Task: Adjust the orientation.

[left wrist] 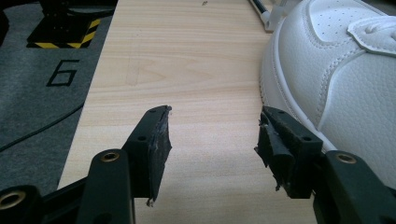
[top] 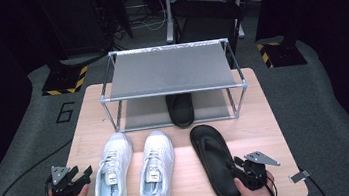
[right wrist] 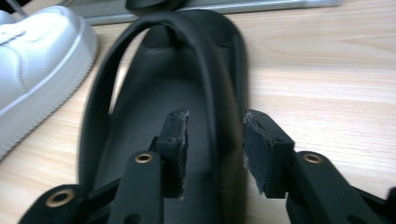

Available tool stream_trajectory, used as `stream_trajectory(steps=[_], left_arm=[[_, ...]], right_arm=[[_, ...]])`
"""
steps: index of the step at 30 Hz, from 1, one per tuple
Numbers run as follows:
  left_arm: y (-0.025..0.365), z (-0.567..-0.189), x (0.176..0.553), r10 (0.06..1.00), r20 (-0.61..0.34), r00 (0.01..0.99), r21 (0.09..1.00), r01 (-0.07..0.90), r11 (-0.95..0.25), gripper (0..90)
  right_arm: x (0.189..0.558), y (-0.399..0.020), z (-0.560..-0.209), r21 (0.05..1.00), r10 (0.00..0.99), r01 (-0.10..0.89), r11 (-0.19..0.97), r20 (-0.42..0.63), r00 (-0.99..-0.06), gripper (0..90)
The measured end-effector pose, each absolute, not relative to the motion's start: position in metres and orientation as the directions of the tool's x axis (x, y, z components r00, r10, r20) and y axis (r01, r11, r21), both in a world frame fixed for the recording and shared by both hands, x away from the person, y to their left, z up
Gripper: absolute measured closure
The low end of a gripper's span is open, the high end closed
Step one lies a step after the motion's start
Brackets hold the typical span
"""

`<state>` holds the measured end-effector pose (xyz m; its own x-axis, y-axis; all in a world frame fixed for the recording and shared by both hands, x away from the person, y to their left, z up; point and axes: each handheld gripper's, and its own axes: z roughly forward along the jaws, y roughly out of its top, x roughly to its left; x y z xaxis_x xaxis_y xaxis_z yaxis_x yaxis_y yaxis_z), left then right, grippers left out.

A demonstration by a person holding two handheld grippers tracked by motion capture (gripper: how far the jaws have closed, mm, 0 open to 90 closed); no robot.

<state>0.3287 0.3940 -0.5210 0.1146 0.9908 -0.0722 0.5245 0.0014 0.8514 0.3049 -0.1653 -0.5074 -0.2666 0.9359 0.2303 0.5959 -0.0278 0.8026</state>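
In the high view, two white sneakers [top: 134,173] are seen at lower centre of the table [top: 260,117], with a black flip-flop [top: 215,161] to their right, the left gripper [top: 74,180] at lower left and the right gripper [top: 237,166] at lower right. In the left gripper view, the jaws are spread over bare wood, a sneaker [left wrist: 336,79] filling the right side. In the right gripper view, the jaws are parted astride the flip-flop's strap [right wrist: 210,93] and right edge, not closed on it.

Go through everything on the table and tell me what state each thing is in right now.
Left tool: open, empty, beside the left white sneaker.
Right tool: open, jaws astride the black flip-flop strap, not closed.
White sneakers: upright, side by side, laced.
Second flip-flop: lying under the rack.
Rack top shelf: bare.
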Motion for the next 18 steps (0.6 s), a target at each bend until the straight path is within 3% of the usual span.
stream_trajectory(steps=[8, 18], left_arm=[[0.393, -0.521, 0.328, 0.991, -0.088, 0.105, 0.856, 0.517, 0.021, 43.1], [0.393, -0.521, 0.328, 0.991, -0.082, 0.108, 0.855, 0.518, 0.014, 43.2]], right_arm=[[0.305, -0.176, -0.514, 0.784, 0.929, 0.615, -0.084, 0.284, -0.236, 50.3], [0.303, -0.185, -0.522, 0.753, 0.890, 0.645, -0.131, 0.376, -0.257, 49.3]])
